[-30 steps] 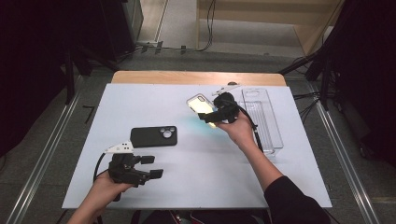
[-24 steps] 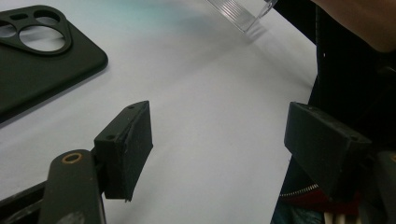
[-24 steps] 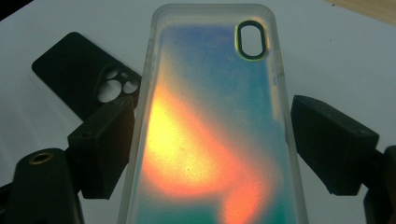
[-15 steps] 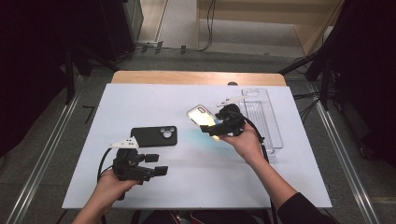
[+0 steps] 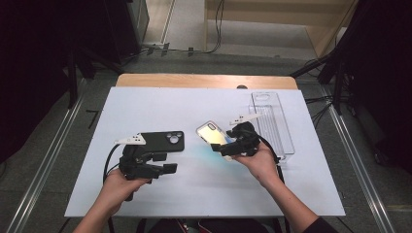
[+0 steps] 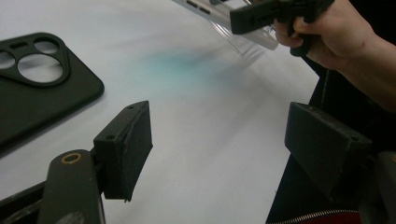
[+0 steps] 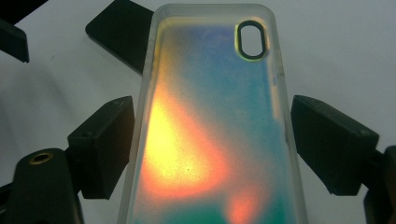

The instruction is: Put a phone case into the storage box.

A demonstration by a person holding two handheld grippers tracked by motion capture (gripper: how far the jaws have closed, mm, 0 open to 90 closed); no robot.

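In the high view, the person's right gripper [image 5: 232, 145] is holding a shimmering phone case [image 5: 212, 134] tilted up off the white table [image 5: 204, 194], just left of the clear tray [image 5: 284, 141], while the left gripper [image 5: 163, 162] is hovering with its jaws apart and empty just below the black phone case [image 5: 163, 141] that is lying flat. In the left gripper view, the left gripper [image 6: 219, 140] is showing bare table between its two wide-open pads, the black phone case [image 6: 32, 88] is lying off to one side, not touched, and the right hand [image 6: 327, 32] is carrying its tool farther off, casting a teal glow on the table. In the right gripper view, the right gripper [image 7: 212, 149] is clamping the shimmering phone case [image 7: 210, 130] across its width, a pad on each long edge, a grip the high view is leaving unclear. That view is also revealing the camera cutout and the frosted rim. The case is looking light, thin and somewhat bendy, with smooth, probably slippery sides, so gripping across the long edges near the middle seems the safest hold; squeezing hard would likely bow it.
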